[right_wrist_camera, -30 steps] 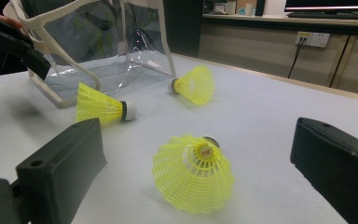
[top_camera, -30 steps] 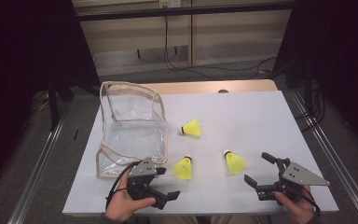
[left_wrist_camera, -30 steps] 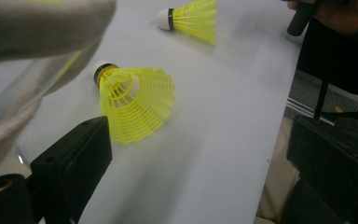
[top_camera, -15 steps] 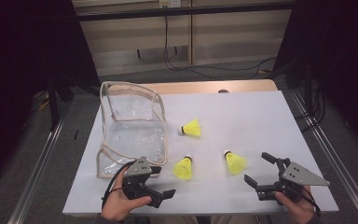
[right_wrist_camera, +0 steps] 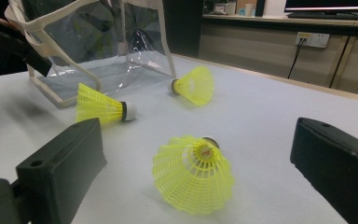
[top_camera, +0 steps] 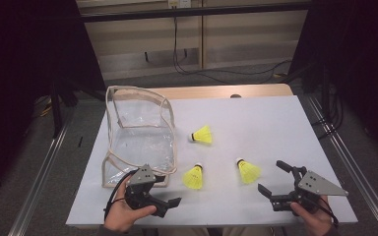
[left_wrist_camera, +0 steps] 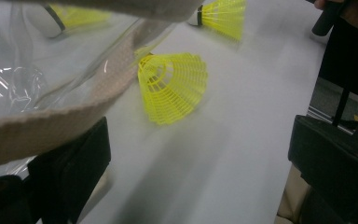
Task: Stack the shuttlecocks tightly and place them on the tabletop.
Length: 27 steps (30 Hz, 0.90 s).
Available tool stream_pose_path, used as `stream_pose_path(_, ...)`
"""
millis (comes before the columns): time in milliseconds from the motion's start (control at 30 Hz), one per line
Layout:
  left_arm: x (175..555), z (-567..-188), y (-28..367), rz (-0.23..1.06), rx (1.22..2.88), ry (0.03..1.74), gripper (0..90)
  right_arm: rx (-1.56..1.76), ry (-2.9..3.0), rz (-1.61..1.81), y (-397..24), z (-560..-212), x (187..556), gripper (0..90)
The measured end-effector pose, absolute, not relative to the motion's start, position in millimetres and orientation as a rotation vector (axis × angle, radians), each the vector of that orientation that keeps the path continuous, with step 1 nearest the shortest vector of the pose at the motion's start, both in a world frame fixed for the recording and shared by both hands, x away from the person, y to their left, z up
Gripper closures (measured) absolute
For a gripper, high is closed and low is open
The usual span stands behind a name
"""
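While held low at the bottom edge of the high view, left tongs (top_camera: pixel 170 202) gaping, jaws spread and empty, pointed toward the lower middle of the frame. Just above them, at lower left, the near corner of the clear pouch (top_camera: pixel 140 142), its beige trim close against the tongs' body; whether touching, cannot tell. In the left gripper view, that trim band (left_wrist_camera: pixel 60 112) crossing the left half of the frame over the left jaw, with the nearest shuttlecock (left_wrist_camera: pixel 172 86) lying on its side at upper centre, open skirt toward the camera, beyond the jaws rather than between them.

At lower right of the high view, right tongs (top_camera: pixel 275 179) likewise wide open and holding nothing, gripped by a hand (top_camera: pixel 312 216) at the bottom edge. Just up and left of them, a second shuttlecock (top_camera: pixel 248 170); in the right gripper view, seen between the two jaws at lower centre, cork away from the camera.

Farther out, the first shuttlecock at lower centre of the high view (top_camera: pixel 194 177), near the pouch's right corner. A third shuttlecock (top_camera: pixel 203 135) at mid-frame, beside the pouch's right wall, cork pointing left. All on the white surface (top_camera: pixel 275 128), pouch standing open at centre left.
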<state>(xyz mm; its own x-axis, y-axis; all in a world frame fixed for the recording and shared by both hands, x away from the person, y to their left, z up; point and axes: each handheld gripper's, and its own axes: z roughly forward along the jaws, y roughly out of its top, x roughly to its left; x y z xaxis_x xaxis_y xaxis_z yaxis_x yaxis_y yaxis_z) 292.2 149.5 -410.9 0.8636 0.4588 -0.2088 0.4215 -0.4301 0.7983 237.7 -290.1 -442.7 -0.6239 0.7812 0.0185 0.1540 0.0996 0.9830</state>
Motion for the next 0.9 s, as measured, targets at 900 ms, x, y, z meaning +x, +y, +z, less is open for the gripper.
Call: stream_pose_path(900, 293.6, -412.3, 166.3, 0.088, 2.067, 0.657, 6.5, 0.915, 1.853, 1.558, -290.8, -442.1, 236.0, 2.2)
